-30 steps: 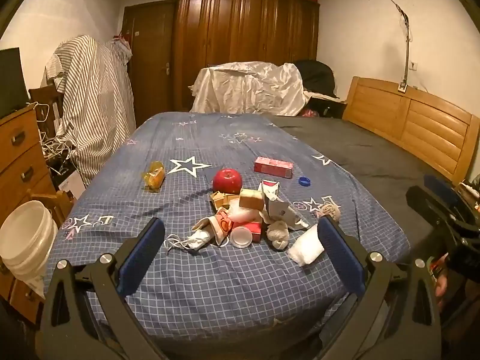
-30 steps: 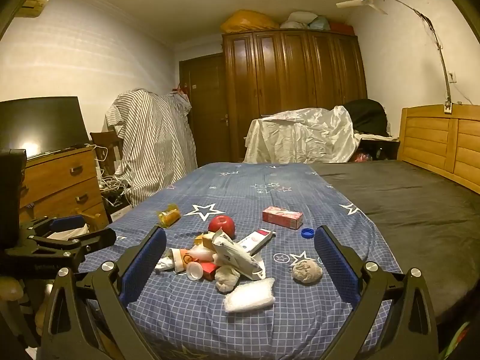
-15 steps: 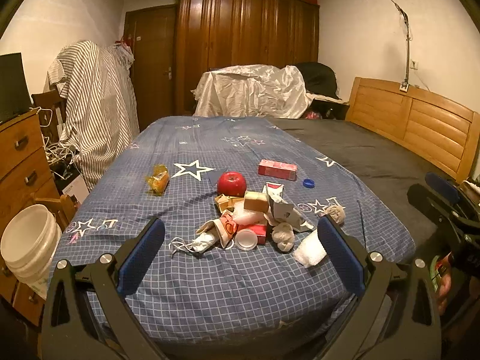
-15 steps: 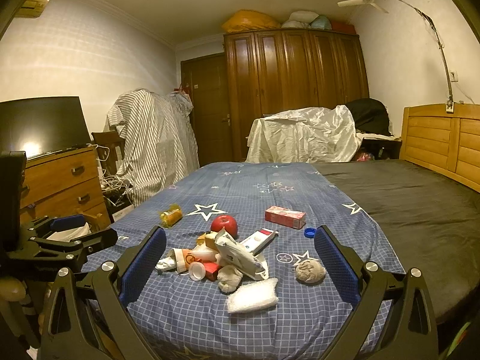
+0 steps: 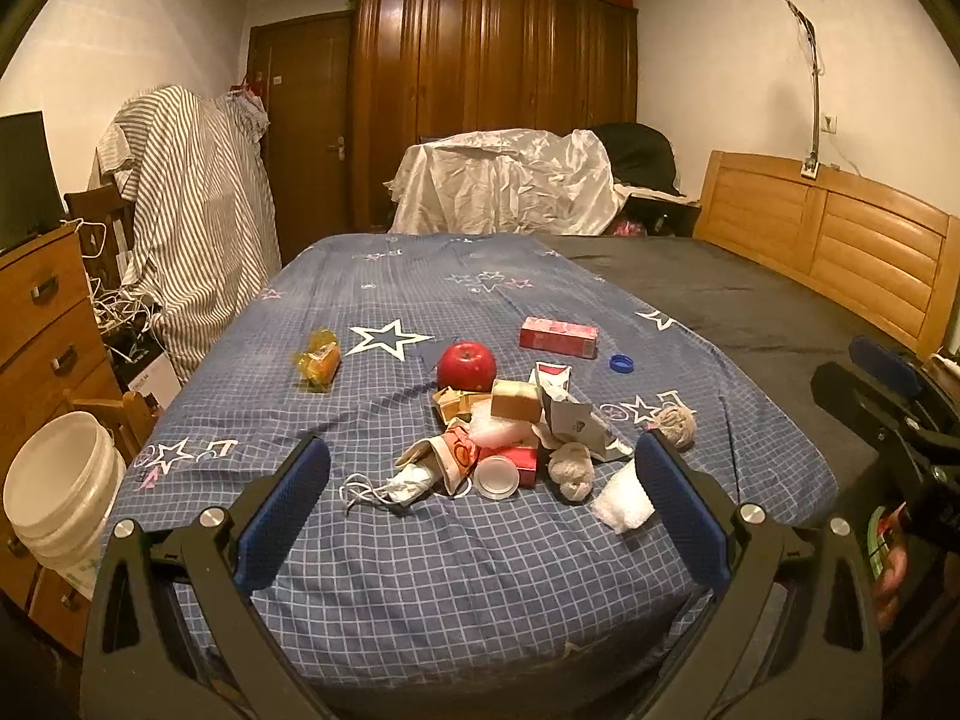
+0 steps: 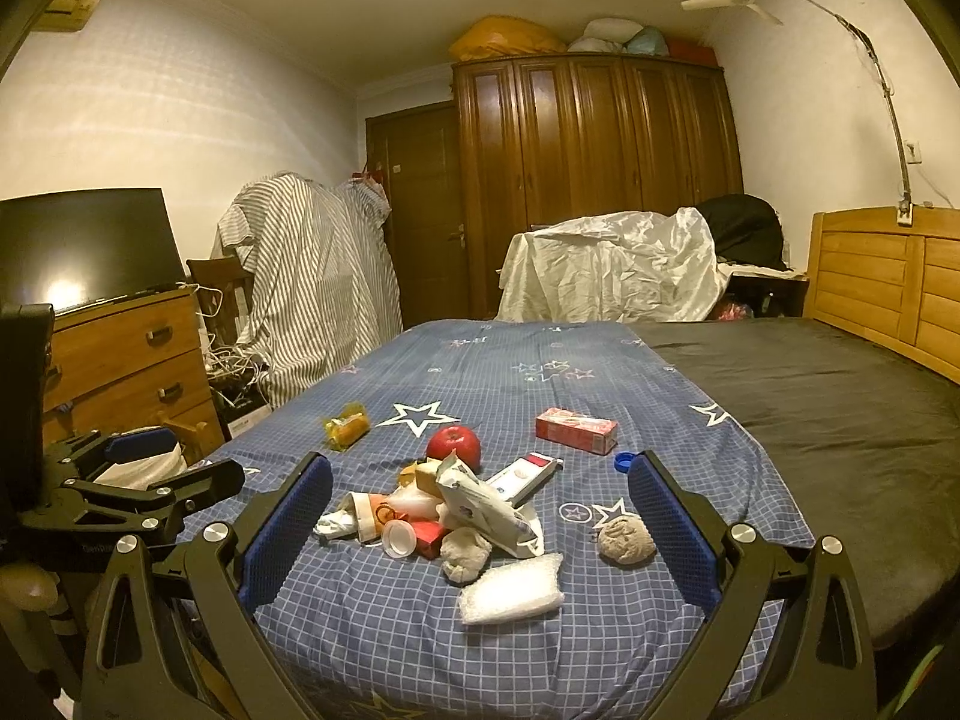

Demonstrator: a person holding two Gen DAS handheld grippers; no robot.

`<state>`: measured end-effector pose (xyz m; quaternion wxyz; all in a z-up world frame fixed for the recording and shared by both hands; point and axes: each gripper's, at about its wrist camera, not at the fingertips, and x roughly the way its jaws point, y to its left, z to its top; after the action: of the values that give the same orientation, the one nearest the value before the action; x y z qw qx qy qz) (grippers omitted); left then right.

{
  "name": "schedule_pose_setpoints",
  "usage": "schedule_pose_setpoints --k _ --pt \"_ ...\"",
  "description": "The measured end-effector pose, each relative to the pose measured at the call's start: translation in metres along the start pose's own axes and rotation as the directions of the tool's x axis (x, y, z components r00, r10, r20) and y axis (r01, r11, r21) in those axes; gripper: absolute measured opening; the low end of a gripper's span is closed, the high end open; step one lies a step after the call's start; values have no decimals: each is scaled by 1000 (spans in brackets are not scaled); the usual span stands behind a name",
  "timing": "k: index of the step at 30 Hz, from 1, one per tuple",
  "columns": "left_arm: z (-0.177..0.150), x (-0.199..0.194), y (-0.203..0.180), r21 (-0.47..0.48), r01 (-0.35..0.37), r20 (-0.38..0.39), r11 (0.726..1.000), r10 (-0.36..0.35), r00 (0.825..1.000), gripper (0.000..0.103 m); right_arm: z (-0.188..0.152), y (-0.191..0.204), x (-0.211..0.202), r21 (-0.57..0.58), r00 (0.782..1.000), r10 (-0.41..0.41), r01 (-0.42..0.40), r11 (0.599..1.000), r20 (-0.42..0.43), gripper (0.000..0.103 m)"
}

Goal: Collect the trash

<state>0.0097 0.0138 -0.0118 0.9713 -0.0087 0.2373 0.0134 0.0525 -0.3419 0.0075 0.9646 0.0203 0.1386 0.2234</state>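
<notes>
View along my two tools, both held level above the near edge of the bed and aimed down its length. My left gripper [image 5: 480, 498] has its jaws spread wide and grips nothing; the blue pads [image 5: 282, 516] frame the trash heap [image 5: 504, 444], which lies ahead of and between the fingers on the blue checked sheet [image 5: 420, 570]. My right gripper [image 6: 477, 531] is likewise spread wide and empty, with the same heap [image 6: 444, 516] ahead of it, slightly toward its left finger.

Nearest the left tool's right pad is a white bubble-wrap piece [image 5: 621, 498], with a crumpled grey wad [image 5: 573, 471] just beside it. A clear plastic lid [image 5: 497, 477] and a paper cup [image 5: 447, 459] lie centrally ahead, and a white face mask [image 5: 390, 489] trails toward the left pad. Beyond the heap sits a red apple [image 5: 467, 365]; farther ahead, to the right, a red carton [image 5: 558, 336] and a blue bottle cap [image 5: 622, 363] lie apart from the pile. A yellow wrapper [image 5: 318, 359] lies alone, ahead and to the left. A second grey wad [image 5: 675, 425] rests just beyond the right pad's tip.

A white bucket [image 5: 57, 492] stands on the floor to the left of the left tool, beside the bed. In the left wrist view the right tool appears at the far right edge, with part of a hand [image 5: 894, 570] below it; in the right wrist view the left tool [image 6: 120, 480] appears at the left edge, roughly level with mine and well apart from it.
</notes>
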Motion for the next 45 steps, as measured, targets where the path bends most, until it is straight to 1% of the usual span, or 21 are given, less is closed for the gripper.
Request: schedule_pose_setpoints --k 9,20,45 --pt "-3 2 0 10 -7 -7 1000 7 1000 98 0 1 1 0 1000 4 -4 1000 -7 99" --pt "-6 7 -1 15 0 -25 1000 0 1000 98 -2 3 7 -3 1000 12 -13 1000 -22 99" --pt "-5 8 2 12 -6 -26 1000 6 1000 98 -3 4 7 -3 1000 13 -13 1000 -22 99"
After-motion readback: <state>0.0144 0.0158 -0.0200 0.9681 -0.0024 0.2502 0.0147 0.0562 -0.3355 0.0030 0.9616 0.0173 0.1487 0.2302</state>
